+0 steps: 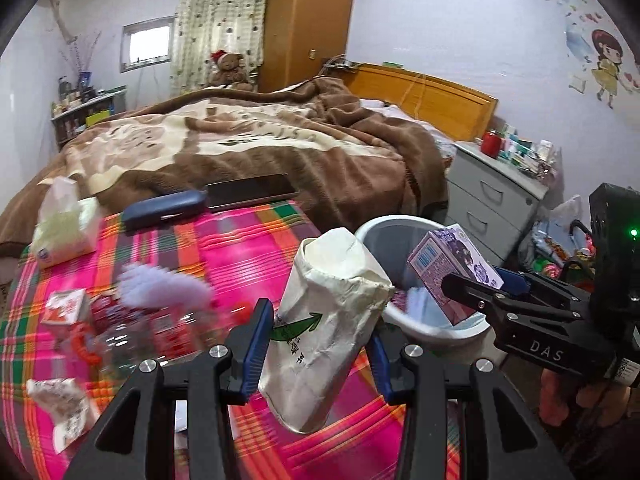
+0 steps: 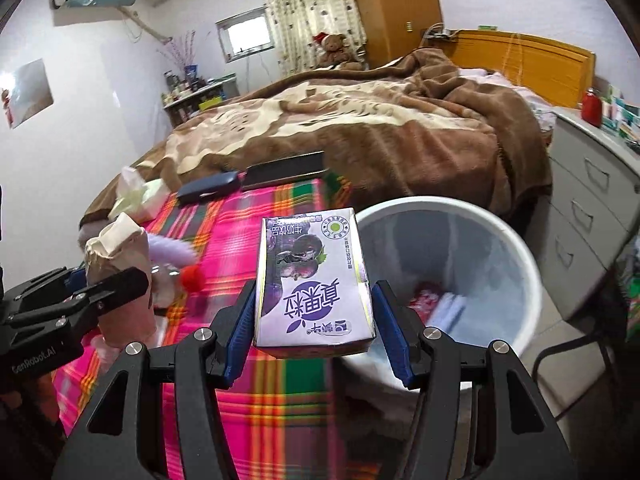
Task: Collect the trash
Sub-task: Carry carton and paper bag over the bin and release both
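In the left wrist view my left gripper (image 1: pixel 320 334) is shut on a crumpled white paper cup (image 1: pixel 324 320) with a green arrow print. It holds the cup tilted above the pink plaid sheet (image 1: pixel 240 248), just left of the white trash bin (image 1: pixel 380 226). My right gripper (image 2: pixel 314 316) is shut on a purple milk carton (image 2: pixel 314 276), at the left rim of the bin (image 2: pixel 500 228). Some trash lies at the bin's bottom. From the left wrist, the carton (image 1: pixel 452 268) hangs over the bin in the right gripper (image 1: pixel 480 286). In the right wrist view the left gripper (image 2: pixel 106 280) and cup (image 2: pixel 120 248) are at the left.
On the plaid sheet lie a red-and-white carton (image 1: pixel 66 306), a crumpled wrapper (image 1: pixel 64 404), a fluffy lavender item (image 1: pixel 160 284), a tissue pack (image 1: pixel 64 228), a blue case (image 1: pixel 164 208) and a dark tablet (image 1: pixel 252 192). A grey drawer unit (image 1: pixel 492 196) stands beyond the bin.
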Motion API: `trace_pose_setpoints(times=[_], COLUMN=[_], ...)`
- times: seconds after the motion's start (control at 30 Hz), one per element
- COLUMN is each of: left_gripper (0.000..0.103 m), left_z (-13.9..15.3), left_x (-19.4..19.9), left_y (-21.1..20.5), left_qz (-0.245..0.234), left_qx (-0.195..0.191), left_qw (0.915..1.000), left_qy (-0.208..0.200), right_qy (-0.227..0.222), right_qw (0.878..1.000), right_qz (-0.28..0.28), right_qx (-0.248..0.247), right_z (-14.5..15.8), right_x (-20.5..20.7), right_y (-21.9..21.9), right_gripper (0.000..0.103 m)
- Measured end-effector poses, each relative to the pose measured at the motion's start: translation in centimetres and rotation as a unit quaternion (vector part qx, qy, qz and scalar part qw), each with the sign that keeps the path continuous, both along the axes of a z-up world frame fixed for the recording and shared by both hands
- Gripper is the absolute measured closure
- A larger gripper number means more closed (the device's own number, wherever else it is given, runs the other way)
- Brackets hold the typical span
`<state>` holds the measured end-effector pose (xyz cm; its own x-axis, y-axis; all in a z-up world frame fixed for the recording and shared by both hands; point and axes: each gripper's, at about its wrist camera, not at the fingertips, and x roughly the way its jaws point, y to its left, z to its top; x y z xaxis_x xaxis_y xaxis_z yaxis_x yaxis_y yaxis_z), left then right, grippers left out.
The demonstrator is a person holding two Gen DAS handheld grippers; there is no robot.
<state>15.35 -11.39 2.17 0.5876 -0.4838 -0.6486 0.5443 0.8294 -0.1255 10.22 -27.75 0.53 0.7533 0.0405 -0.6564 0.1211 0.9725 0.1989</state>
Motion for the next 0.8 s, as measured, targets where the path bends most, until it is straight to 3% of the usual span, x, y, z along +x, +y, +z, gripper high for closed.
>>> trace_pose_setpoints(times=[0.47,0.8], left_gripper=[0.058,0.056], left_z=[-1.5,-4.1], left_x=[1.9,3.0], left_y=[-8.6,-13.6], left_qz=[-0.064,-0.083], left_qx=[-0.027,0.001], left_qw=[0.9970,0.9955], left_qy=[0.034,0.045], right_qy=[0.026,0.070], right_qw=[0.998,0.996], right_qz=[-0.060,-0.056], right_qx=[-0.002,-0.016], right_z=[-1.5,-4.1], right_x=[0.3,1.3], right_y=[-6.6,-8.3], right_gripper=[0.045,0.044])
